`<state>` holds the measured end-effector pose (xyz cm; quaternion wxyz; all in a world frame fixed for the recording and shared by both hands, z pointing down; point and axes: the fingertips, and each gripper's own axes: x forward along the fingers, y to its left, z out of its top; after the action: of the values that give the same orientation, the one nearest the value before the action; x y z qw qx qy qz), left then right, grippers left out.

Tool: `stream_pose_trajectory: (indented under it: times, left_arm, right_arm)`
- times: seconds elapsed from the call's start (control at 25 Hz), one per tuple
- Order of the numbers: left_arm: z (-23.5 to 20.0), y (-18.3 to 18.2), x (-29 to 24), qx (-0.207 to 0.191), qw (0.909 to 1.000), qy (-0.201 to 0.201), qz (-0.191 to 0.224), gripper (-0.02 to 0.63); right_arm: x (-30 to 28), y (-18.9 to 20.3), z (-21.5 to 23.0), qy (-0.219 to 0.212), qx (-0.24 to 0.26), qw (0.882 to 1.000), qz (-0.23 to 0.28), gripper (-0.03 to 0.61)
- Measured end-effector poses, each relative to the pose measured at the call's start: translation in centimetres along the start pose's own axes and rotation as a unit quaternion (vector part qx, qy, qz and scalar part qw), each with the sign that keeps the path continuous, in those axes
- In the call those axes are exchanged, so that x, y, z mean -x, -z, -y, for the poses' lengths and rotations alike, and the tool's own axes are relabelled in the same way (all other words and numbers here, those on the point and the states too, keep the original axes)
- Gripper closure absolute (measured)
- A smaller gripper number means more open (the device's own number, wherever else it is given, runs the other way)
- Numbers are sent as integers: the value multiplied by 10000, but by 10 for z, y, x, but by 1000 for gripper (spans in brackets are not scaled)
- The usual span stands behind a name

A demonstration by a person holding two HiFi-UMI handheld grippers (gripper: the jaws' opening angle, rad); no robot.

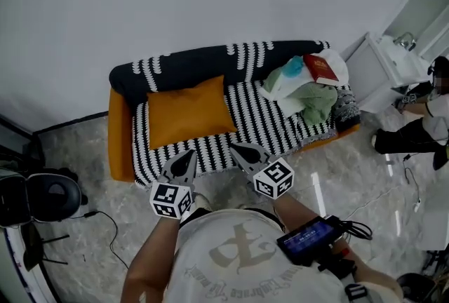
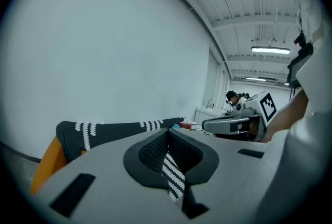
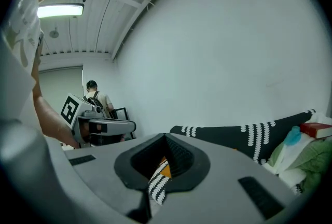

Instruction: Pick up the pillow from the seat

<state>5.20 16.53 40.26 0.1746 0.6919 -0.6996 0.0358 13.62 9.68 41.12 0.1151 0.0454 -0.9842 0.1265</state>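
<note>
An orange pillow [image 1: 189,112] lies on the left part of the seat of a sofa [image 1: 121,133] with orange sides and a black-and-white striped cover. My left gripper [image 1: 185,160] and my right gripper [image 1: 240,151] hover side by side over the seat's front edge, just short of the pillow, both shut with nothing in them. In the left gripper view the closed jaws [image 2: 167,134] point along the striped seat toward the sofa's back [image 2: 114,128]. A sliver of the orange pillow [image 3: 164,170] shows through the shut right gripper [image 3: 166,137].
A heap of green and white clothes [image 1: 309,95] with a red book [image 1: 320,68] on top fills the seat's right end. A white cabinet [image 1: 379,73] and a seated person [image 1: 421,123] are to the right. A black chair [image 1: 42,196] and cables lie on the floor at left.
</note>
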Motion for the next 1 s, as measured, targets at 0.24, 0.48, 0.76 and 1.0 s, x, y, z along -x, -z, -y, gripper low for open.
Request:
stream_pose_trajectory:
  times: [0.24, 0.48, 0.76, 1.0]
  left_arm:
    - [-27, -11, -12, -110, 9998, 186, -28, 604]
    - [-65, -15, -8, -128, 9996, 258, -48, 604]
    - [-116, -23, -5, 50, 10000, 41, -27, 604]
    - [-149, -21, -8, 200, 9996, -187, -34, 604]
  right_arm:
    - [-43, -18, -5, 169, 163, 9997, 13, 566]
    - [-76, -28, -4, 438, 177, 9989, 30, 565]
    - [-111, -39, 1, 556, 27, 9984, 75, 566]
    - [-141, -40, 7, 480, -27, 9988, -39, 565]
